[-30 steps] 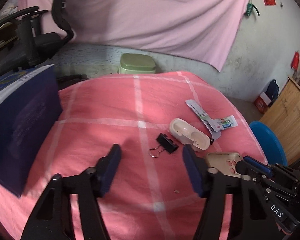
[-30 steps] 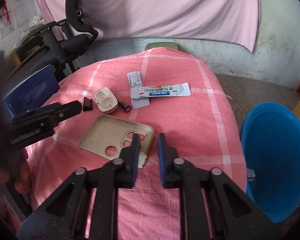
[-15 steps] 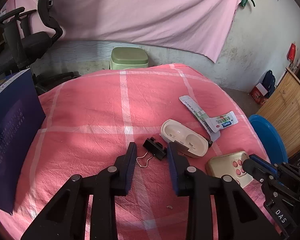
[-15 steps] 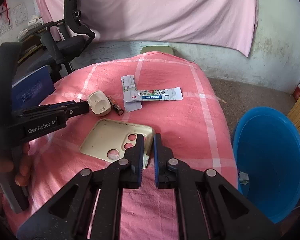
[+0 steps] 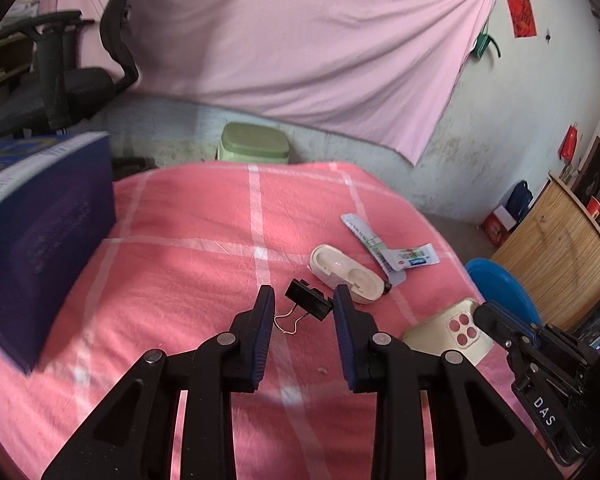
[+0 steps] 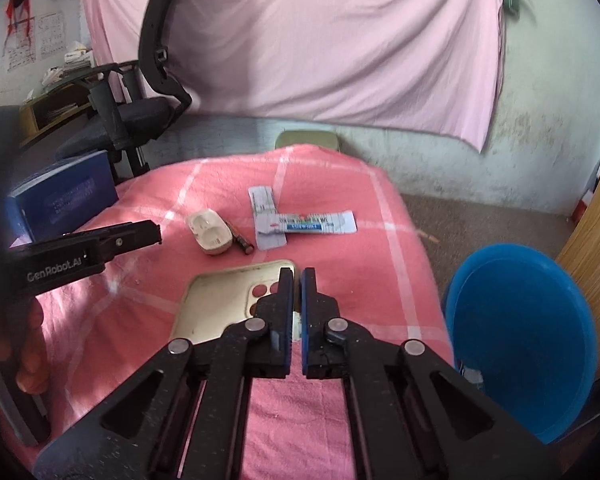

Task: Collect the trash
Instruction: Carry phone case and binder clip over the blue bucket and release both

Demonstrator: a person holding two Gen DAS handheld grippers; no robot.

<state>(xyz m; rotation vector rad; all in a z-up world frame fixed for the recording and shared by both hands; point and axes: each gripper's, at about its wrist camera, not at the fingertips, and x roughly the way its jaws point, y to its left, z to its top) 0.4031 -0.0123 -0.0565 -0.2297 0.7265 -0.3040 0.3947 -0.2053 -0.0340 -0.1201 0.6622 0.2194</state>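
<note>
On the pink checked bedspread (image 5: 180, 264), the left gripper (image 5: 303, 304) stood part-open astride a small black binder clip (image 5: 309, 300), pads not yet pressing; it needed to settle squarely over the clip's body before pinching. Rightward, the right gripper (image 6: 296, 280) had closed on the beige plastic phone case (image 6: 220, 304), though only its own camera showed the round blue plastic basin (image 6: 520, 336) in full, waiting beside the bed.

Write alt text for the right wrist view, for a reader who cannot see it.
The right gripper is shut on the edge of a beige phone case lying on a pink checked cloth. Beyond it lie a cream charging case, a battery and flattened tubes; a blue bin stands at right, and the left gripper reaches in from the left.
</note>
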